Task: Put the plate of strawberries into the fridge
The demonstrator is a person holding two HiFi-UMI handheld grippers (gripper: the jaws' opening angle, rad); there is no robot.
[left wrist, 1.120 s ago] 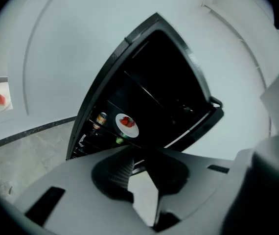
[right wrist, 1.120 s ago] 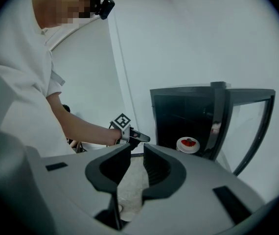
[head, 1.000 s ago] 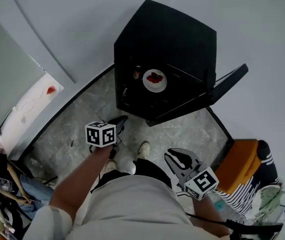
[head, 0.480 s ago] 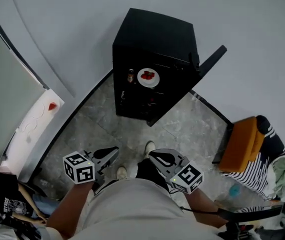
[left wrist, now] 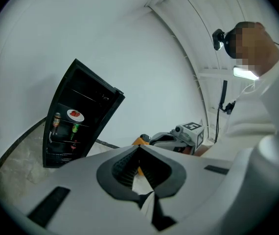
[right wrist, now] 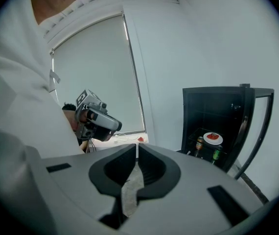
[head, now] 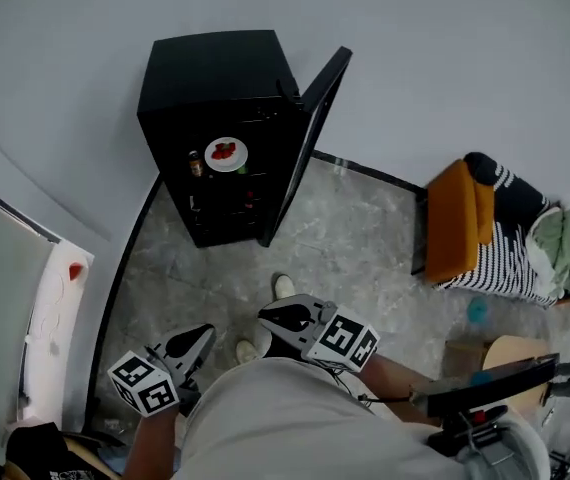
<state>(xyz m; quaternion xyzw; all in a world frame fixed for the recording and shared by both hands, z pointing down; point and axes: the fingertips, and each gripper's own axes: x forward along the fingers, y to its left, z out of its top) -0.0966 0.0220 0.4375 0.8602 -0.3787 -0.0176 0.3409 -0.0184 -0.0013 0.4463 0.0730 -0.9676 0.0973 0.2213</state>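
White plate [head: 225,156] of strawberries [head: 224,150] sits on a shelf inside the black fridge [head: 205,68], so the main job looks done. Left gripper [head: 198,338] and right gripper [head: 273,317] are both closed and empty, well away from it. Only the open door [head: 310,128] seems left.

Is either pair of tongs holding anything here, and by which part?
Nothing is held: the left tongs and right tongs are shut and empty; the plate of strawberries sits inside the open fridge.
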